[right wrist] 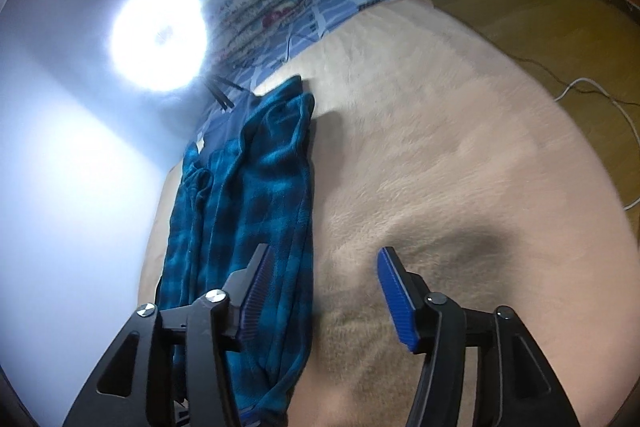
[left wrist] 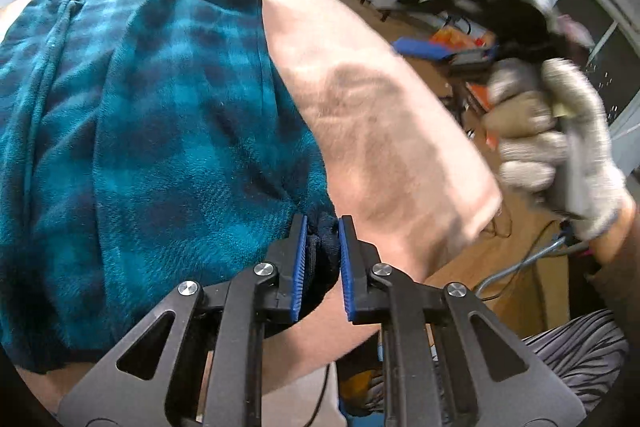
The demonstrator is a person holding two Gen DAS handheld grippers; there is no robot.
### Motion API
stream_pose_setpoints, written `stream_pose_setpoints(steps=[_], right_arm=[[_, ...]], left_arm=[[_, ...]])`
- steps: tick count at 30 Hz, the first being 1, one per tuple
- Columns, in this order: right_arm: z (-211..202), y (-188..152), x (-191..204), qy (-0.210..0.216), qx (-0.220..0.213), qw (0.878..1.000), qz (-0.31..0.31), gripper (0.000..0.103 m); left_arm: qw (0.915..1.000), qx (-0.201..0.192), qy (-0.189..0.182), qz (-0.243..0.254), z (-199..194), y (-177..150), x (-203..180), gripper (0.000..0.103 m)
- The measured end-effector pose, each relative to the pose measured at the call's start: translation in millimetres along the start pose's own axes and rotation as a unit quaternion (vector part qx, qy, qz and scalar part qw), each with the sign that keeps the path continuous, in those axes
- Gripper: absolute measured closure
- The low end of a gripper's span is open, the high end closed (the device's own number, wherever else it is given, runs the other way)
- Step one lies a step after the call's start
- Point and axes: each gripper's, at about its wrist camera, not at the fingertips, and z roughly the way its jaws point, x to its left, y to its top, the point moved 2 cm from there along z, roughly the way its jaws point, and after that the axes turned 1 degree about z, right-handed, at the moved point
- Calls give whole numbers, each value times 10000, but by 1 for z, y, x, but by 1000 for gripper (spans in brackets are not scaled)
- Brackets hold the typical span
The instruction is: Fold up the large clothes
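I had 1 teal plaid fleece garment lying folded lengthwise along the left side of the beige plush blanket. My left claw pinched its dark hem corner at the blanket's near edge. My right claw hung released above fleece and blanket. 1 gloved hand blurred beside.

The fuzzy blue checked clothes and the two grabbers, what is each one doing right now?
Teal and dark blue checked fleece garment: lying folded lengthwise on the cream plush blanket, near corner pinched.
Left gripper: shut on the garment's dark corner.
Right gripper: open, nothing between its pads, above the blanket by the garment's edge.
Lamp: switched on, glaring.
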Motion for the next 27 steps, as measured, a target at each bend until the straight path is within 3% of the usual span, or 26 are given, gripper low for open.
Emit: stream_pose_setpoints(steps=[5, 13, 18, 19, 20, 23, 27], right_arm=[[35, 16, 3, 126, 224, 9997, 32, 31], [104, 41, 17, 446, 438, 9976, 309, 31], [143, 46, 24, 395, 440, 9975, 395, 35], [152, 46, 24, 358, 498, 9973, 406, 42], [156, 46, 24, 351, 536, 9971, 412, 58], [167, 47, 31, 280, 729, 9961, 416, 90], [157, 55, 62, -111, 585, 9982, -27, 98]], left_arm=[[9996, -208, -75, -168, -25, 3, 6, 90], [9980, -297, -222, -509, -38, 7, 15, 90], [9976, -323, -260, -554, -43, 6, 12, 90], [9975, -327, -270, -565, -44, 6, 12, 90], [9974, -334, -282, -581, -44, 6, 13, 90], [9965, -375, -341, -666, -47, 5, 15, 90], [9943, -465, -484, -832, -55, 4, 22, 90]])
